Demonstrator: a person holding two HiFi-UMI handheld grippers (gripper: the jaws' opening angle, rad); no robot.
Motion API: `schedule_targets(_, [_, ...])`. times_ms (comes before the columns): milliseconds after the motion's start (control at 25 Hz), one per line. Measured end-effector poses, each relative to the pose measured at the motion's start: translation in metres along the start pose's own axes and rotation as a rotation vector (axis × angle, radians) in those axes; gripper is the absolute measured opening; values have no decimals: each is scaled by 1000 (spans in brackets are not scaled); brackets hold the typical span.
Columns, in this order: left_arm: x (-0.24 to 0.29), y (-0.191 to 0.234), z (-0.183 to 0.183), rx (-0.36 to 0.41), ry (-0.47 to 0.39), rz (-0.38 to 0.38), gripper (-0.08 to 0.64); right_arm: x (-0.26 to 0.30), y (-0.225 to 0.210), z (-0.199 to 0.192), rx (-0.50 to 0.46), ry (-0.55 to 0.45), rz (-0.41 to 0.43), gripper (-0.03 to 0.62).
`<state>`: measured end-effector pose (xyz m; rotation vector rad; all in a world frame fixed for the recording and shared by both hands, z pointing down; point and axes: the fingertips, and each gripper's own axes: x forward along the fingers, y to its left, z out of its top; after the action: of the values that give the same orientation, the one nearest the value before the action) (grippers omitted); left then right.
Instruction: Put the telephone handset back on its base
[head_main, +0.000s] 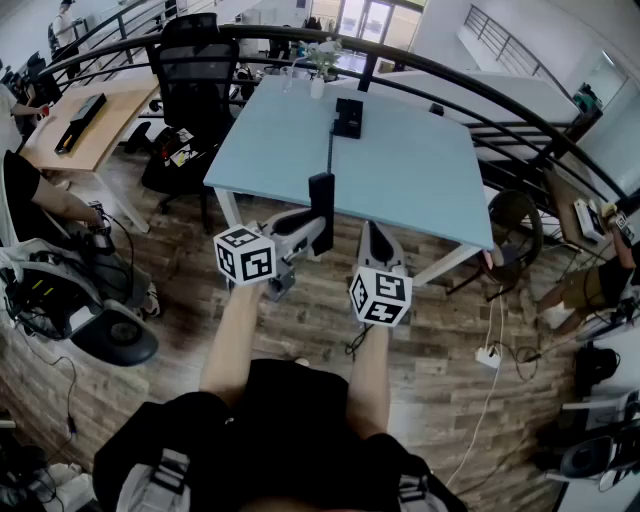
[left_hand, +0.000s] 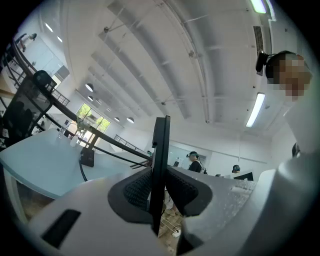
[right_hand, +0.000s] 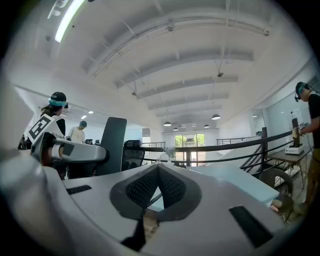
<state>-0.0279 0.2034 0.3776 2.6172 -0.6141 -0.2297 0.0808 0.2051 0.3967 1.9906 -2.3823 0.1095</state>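
A black telephone handset (head_main: 321, 199) stands upright in my left gripper (head_main: 320, 230), which is shut on it, in front of the near edge of the light blue table (head_main: 410, 170). In the left gripper view the handset (left_hand: 160, 150) is a thin dark slab pressed between the two pads. A black cord (head_main: 330, 150) runs from it to the black base (head_main: 348, 117) near the table's far side. My right gripper (head_main: 373, 234) hovers just right of the left one, shut and empty; its pads meet in the right gripper view (right_hand: 158, 172).
A small vase with a plant (head_main: 320, 70) stands at the table's far edge. A black railing (head_main: 450, 80) arcs behind the table. An office chair (head_main: 195, 70) is at the far left, a wooden desk (head_main: 95, 125) beyond it. Cables and a power strip (head_main: 488, 355) lie on the wood floor.
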Motion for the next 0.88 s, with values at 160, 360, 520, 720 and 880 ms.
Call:
schedule_targets(160, [11,1,-7,-6,9,15,80,3,-19,-4,37,7,-75,-9])
schedule_targets(360, [19,3,-15,-17,8,26,80,4,-28,-13,52,20,-66,-8])
schedule_targets(520, [28,3,-16,-26,-2,27,80,4,-35,-11,53,24,-46,-8])
schedule_targets(720, [36,1,-8,-19,-29,21,80,8,-41,-1,46,1,-23,-8])
schedule_targets(880, [32,3,-9,-22,-45,36,80,12,-44,0,35,-7,-31,-8])
